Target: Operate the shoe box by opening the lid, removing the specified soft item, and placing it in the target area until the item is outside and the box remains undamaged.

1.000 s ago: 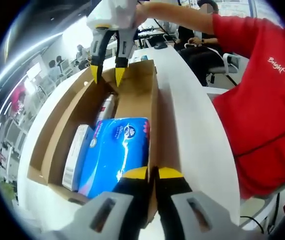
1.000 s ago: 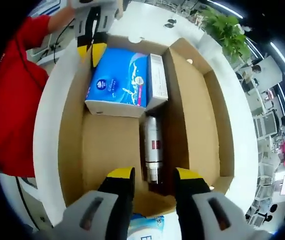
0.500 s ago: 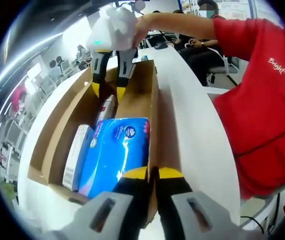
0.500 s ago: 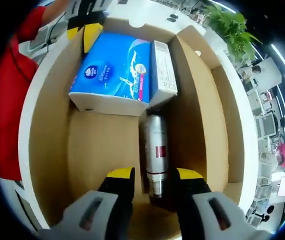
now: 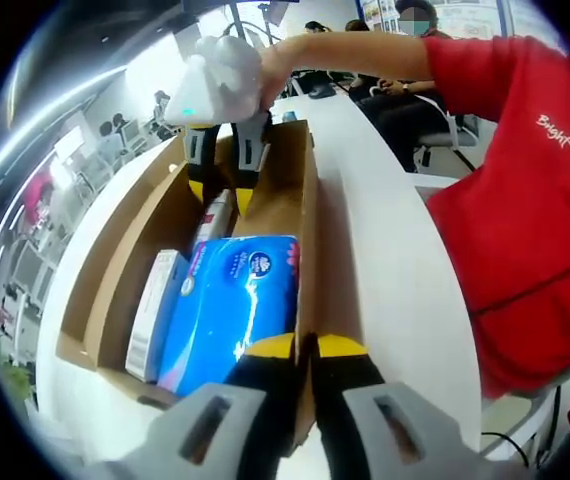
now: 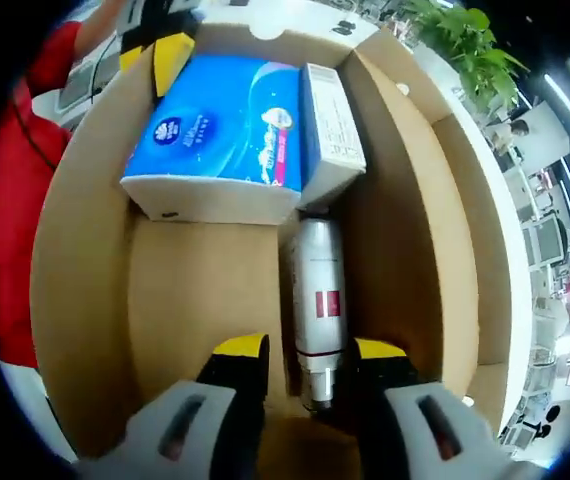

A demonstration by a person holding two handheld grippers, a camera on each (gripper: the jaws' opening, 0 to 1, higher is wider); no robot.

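Observation:
The open cardboard shoe box (image 5: pixel 305 200) lies on a white table. Inside lie a blue soft tissue pack (image 5: pixel 227 300) (image 6: pixel 215 120), a small white carton (image 5: pixel 155 310) (image 6: pixel 330 125) beside it, and a silver bottle (image 6: pixel 318 290) (image 5: pixel 213 215) on its side. My left gripper (image 5: pixel 305 347) is shut on the box's side wall next to the tissue pack; its yellow tip (image 6: pixel 170 52) appears at that wall. My right gripper (image 6: pixel 310 350) (image 5: pixel 222 192) hangs open low inside the box, its jaws either side of the bottle's cap end.
The box's lid flap (image 5: pixel 115 240) lies folded out to the far side. A person in a red shirt (image 5: pixel 525 200) stands close against the white table (image 5: pixel 385 260). A green plant (image 6: pixel 465 40) and seated people are beyond the table.
My right gripper has come down deeper into the box, closer over the silver bottle. The left gripper and the box have stayed put.

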